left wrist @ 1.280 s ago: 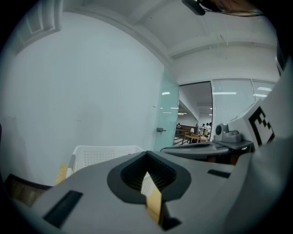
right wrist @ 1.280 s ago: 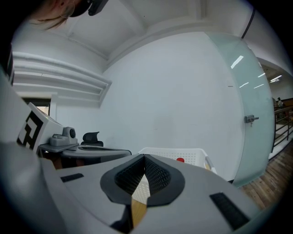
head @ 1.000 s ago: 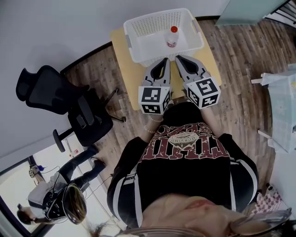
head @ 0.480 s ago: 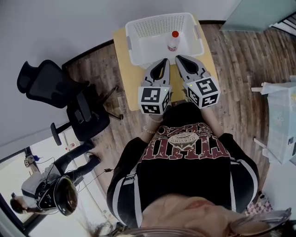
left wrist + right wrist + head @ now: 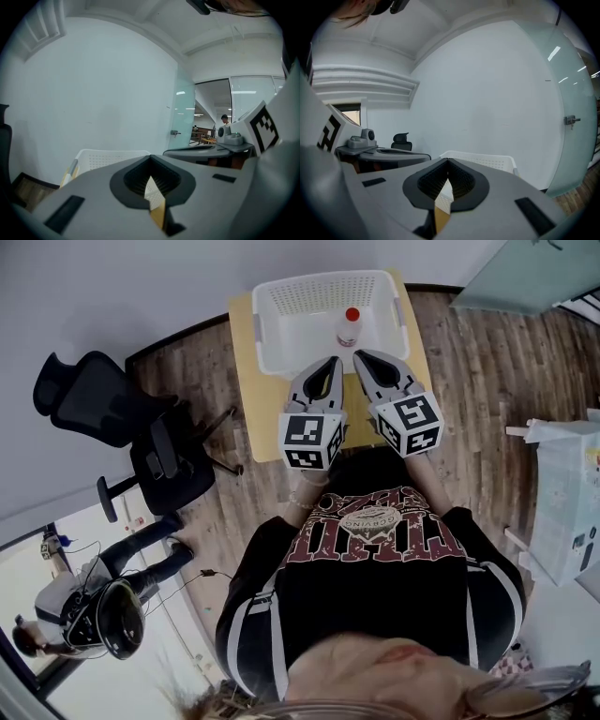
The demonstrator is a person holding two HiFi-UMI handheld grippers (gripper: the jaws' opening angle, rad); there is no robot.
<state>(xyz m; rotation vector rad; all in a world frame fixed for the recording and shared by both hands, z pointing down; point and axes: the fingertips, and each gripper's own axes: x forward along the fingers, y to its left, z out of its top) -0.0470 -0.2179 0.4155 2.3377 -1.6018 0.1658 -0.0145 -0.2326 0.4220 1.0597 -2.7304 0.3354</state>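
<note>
**Side by side, holding nothing**

A yellow tabletop point(image 5: 246, 395) carries a white basket point(image 5: 265, 332). The left hand-held gripper point(image 5: 330, 362) and right hand-held gripper point(image 5: 362, 355) hover together over its near edge, each with jaws pressed together and empty. A red-capped bottle point(image 5: 349, 327) stands upright inside the basket, nearest the right one

One white basket point(image 5: 319, 292), one red-capped bottle point(image 5: 349, 326), one table point(image 5: 246, 381), one office chair point(image 5: 122, 442), one bystander point(image 5: 75, 601). Two grippers: left gripper point(image 5: 330, 361), right gripper point(image 5: 362, 355).
</note>
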